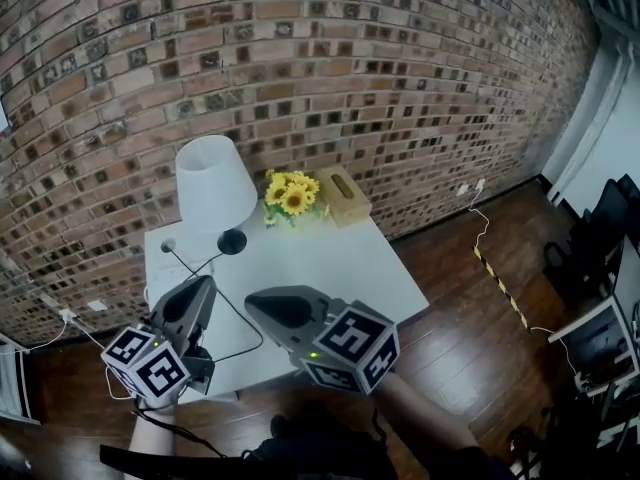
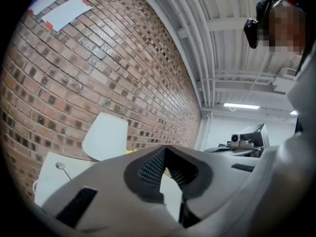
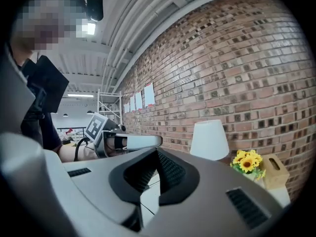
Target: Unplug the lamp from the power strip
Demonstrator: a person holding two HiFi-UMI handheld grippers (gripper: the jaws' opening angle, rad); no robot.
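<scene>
The white table (image 1: 330, 268) stands with its back edge against the brick wall (image 1: 300, 68). The lamp (image 1: 212, 183), with its white shade, sits at the table's back left corner. A bunch of sunflowers (image 1: 290, 196) and a tissue box (image 1: 343, 196) stand along the back edge, toward its middle. A round black piece (image 1: 232, 241) lies on the table just in front of the lamp. A thin black cord (image 1: 245, 320) loops over the table's left half toward the front edge. It runs under the left gripper, and its end cannot be made out there.

The left gripper (image 1: 207, 281) hangs over the table's front left corner, its jaws closed with nothing between them. The right gripper (image 1: 252, 301) is over the middle of the front edge, pointing across the table toward the lamp. Its jaws are also together and empty.

The right half of the table is bare up to its front and right edges. Past the right edge lies open wooden floor (image 1: 450, 308), with a taped-down cable (image 1: 497, 273) further off.
</scene>
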